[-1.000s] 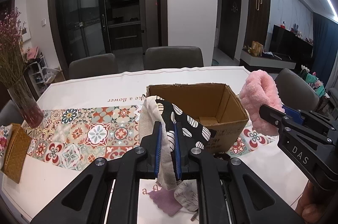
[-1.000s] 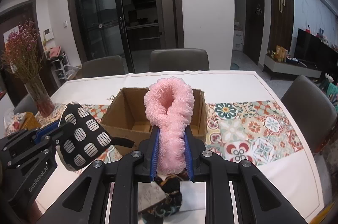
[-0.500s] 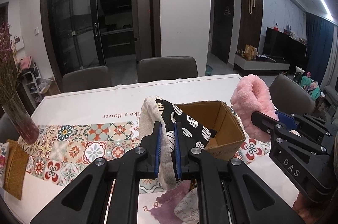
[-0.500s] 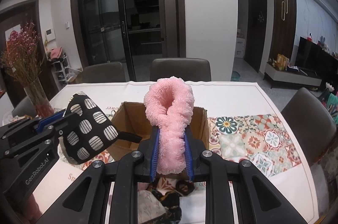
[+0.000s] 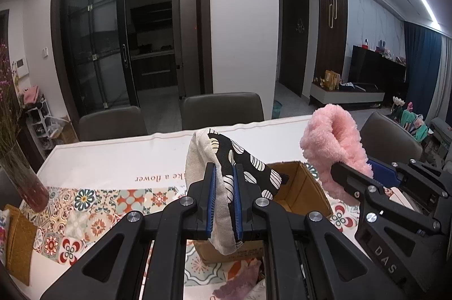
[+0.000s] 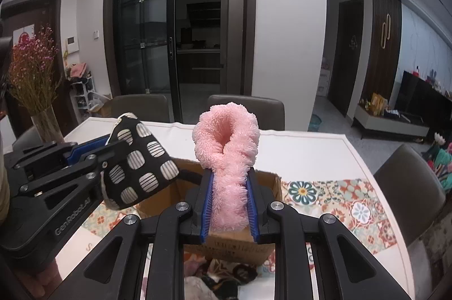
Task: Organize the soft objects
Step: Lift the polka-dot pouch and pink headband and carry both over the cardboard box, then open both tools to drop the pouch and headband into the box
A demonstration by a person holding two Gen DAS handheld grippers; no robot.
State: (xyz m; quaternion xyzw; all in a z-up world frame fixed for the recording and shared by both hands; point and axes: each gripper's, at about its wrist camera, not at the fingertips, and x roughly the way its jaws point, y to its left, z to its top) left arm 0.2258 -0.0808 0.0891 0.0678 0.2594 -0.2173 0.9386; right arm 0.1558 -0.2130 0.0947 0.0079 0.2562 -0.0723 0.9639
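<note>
Right wrist: right claw point(image 6: 229, 204) clamps fluffy pink looped scrunchie point(image 6: 227, 155)

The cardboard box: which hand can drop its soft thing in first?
Probably the right. Its gripper holds the pink fluffy cloth directly in front of the cardboard box; the left gripper holds its spotted cloth beside the box's left edge.
</note>
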